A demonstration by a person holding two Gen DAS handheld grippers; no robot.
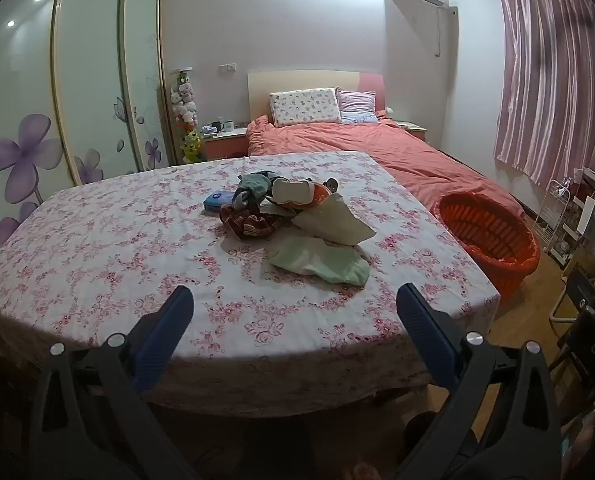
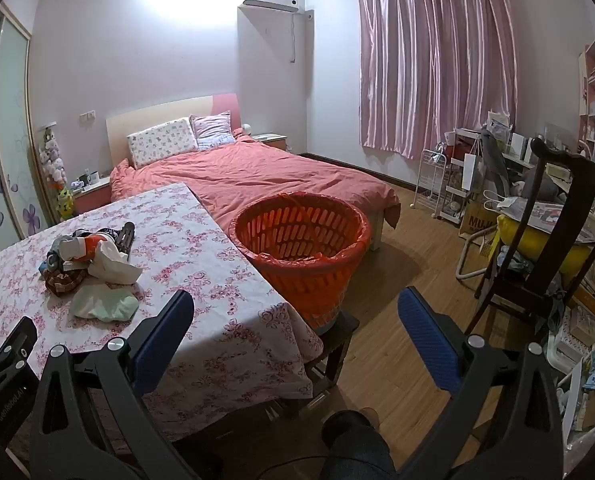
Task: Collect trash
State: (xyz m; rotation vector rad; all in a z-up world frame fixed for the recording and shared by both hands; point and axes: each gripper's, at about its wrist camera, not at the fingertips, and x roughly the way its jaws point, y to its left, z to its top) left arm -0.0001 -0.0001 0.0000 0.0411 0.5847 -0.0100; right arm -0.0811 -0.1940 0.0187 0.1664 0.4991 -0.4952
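Task looks barely begun. Trash pile [image 1: 285, 208] sits mid-counter, well apart from both tools: pale green bag [image 1: 321, 266] nearest, cream bag [image 1: 333, 222] behind it, then a dark red cloth-like wad [image 1: 249, 226], an orange-and-white wrapper [image 1: 297, 194], a blue pack [image 1: 216, 202]. All of it is on the floral-cloth counter [image 1: 109, 240].

Orange basket [image 2: 301, 240], lined with a red bag, stands just beside the counter's right edge; what shows of its inside looks empty, the bottom is not fully visible.

Left tool [image 1: 295, 308] fingers spread wide, holding nothing. Right tool [image 2: 295, 314] likewise wide, empty, aimed between counter edge and basket.

Left to do, by my judgement: every piece, 1 at a time, into the basket.
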